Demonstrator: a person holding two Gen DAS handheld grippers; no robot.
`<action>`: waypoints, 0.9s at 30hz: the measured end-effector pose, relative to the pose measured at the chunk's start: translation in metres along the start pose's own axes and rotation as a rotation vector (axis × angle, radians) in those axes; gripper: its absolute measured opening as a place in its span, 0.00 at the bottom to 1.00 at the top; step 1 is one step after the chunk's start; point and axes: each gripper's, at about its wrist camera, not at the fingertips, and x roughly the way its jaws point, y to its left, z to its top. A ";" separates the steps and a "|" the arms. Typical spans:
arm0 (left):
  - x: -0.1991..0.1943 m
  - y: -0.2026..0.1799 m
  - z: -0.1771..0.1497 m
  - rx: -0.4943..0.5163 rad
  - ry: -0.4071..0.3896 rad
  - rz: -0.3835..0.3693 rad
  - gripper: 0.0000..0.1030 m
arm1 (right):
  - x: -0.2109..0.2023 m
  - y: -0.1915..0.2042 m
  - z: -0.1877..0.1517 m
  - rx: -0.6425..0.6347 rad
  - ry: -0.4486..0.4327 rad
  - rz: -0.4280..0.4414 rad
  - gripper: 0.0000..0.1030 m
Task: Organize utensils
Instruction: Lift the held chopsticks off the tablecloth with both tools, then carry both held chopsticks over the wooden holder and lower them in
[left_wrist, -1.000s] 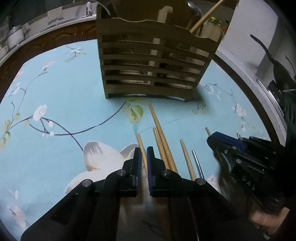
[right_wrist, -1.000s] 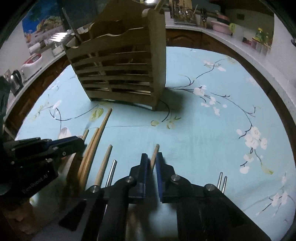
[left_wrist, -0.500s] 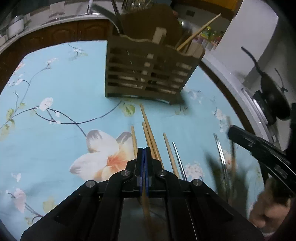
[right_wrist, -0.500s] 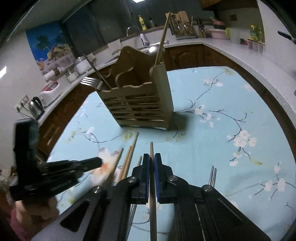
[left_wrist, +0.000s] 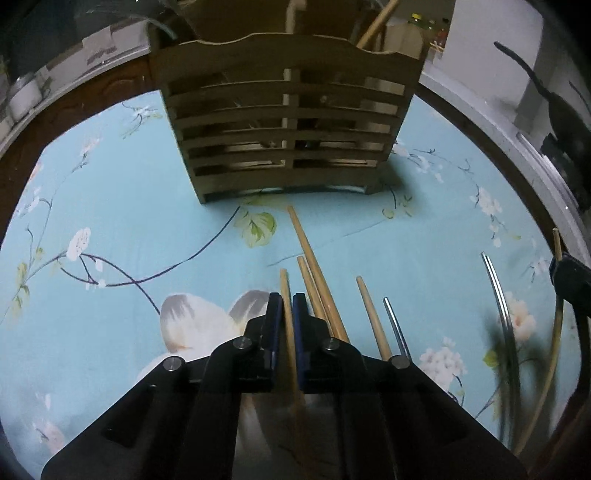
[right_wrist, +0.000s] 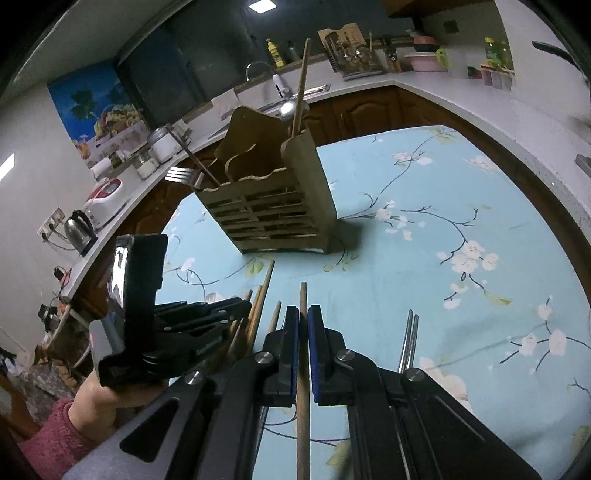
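A slatted wooden utensil holder (left_wrist: 288, 122) (right_wrist: 269, 210) stands upright on the blue floral tablecloth, with a fork, a ladle and a chopstick sticking out of it. My left gripper (left_wrist: 288, 306) (right_wrist: 236, 306) is shut on a wooden chopstick (left_wrist: 283, 280), low over the cloth in front of the holder. To its right, higher up, my right gripper (right_wrist: 303, 317) (left_wrist: 569, 280) is shut on another wooden chopstick (right_wrist: 303, 369) that points toward the holder. Loose wooden chopsticks (left_wrist: 314, 266) and one metal chopstick (left_wrist: 395, 325) lie beside the left gripper.
A pair of metal chopsticks (right_wrist: 410, 339) (left_wrist: 498, 295) lies right of the right gripper. A hand in a pink sleeve (right_wrist: 55, 443) holds the left gripper. The tablecloth (right_wrist: 461, 221) spreads to a dark table rim. Kitchen counters with a kettle (right_wrist: 79, 229) lie beyond.
My right gripper has risen from the cloth and tilted up, carrying its chopstick. The left gripper drew back and then came forward again toward the holder, still closed on its chopstick.
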 end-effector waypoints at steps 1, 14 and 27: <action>-0.003 0.005 -0.002 -0.018 -0.004 -0.010 0.04 | -0.001 0.000 0.001 0.005 -0.002 0.007 0.05; -0.150 0.037 -0.025 -0.136 -0.285 -0.189 0.04 | -0.045 0.023 0.017 -0.033 -0.115 0.047 0.05; -0.220 0.053 -0.021 -0.150 -0.431 -0.218 0.04 | -0.091 0.042 0.049 -0.083 -0.256 0.060 0.05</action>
